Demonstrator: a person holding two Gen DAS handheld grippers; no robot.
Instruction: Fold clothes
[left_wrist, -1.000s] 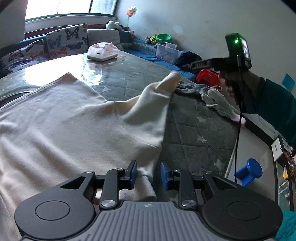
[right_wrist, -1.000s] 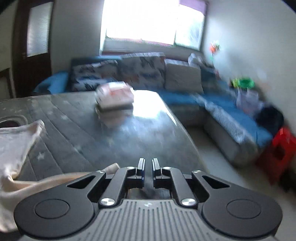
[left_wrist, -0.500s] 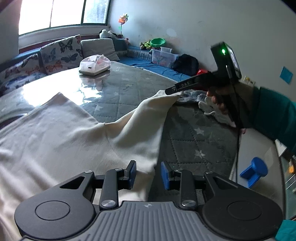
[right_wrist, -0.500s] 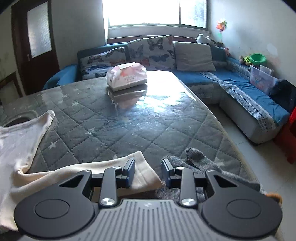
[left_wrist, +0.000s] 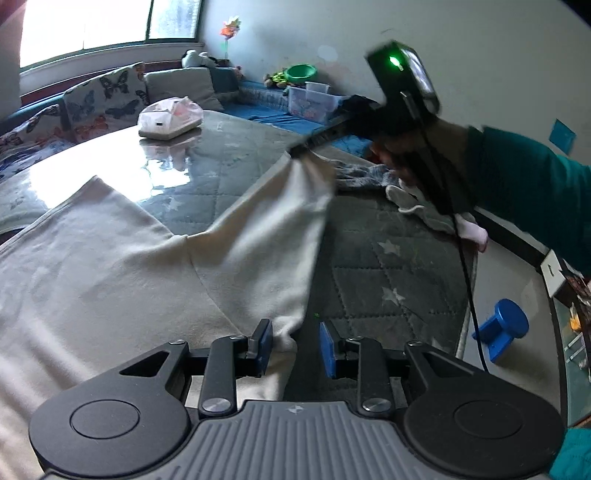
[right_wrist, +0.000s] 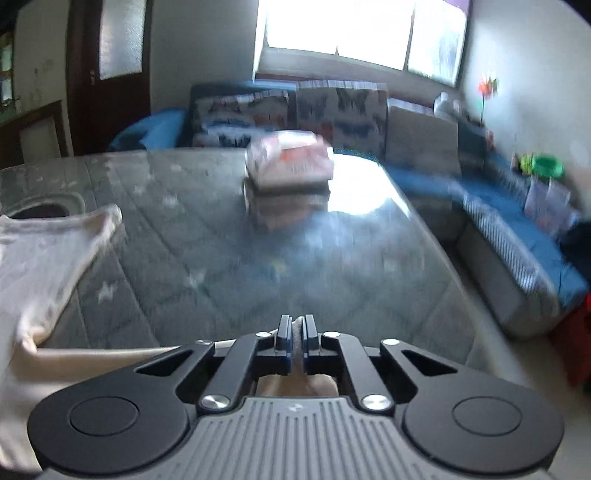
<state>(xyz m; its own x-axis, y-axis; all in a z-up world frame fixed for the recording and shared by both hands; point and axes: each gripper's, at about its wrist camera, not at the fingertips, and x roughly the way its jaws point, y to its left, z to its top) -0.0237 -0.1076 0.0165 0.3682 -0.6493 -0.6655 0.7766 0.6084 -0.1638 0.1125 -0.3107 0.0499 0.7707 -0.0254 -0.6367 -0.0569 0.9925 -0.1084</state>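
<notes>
Cloth sits under our left gripper (left_wrist: 295, 345): the hem of the cream garment (left_wrist: 110, 280) bunches against its left blue pad, while the jaws stand apart with a plain gap and press on nothing, much as they did a second ago; beside that hem the grey quilted table cover (left_wrist: 388, 280), stitched in diamonds with pale stars, lies bare. Our right gripper (right_wrist: 295, 341) is now clamped on the sleeve end (left_wrist: 314, 173), a sliver of cream fabric pinched between its pads; half a second ago those jaws stood wide over the cuff as it lay on the table. In the left wrist view the sleeve now rises off the cover in a taut, soft-edged fan up to the black fingertips, where earlier it drooped; the teal sleeve (left_wrist: 524, 192) and the hand (left_wrist: 410, 147) on the black grip have come nearer us. The garment looks matte and slightly fleecy, its body spread flat on the table's left side. Past the sleeve a grey knitted heap (left_wrist: 365, 175) and a pale sock-like piece (left_wrist: 417, 206) lie at the table's edge; farther off a glossy tissue pack (left_wrist: 170, 118) mirrors in the shiny top, with butterfly cushions (left_wrist: 107, 96) behind. The right wrist view is motion-blurred.
</notes>
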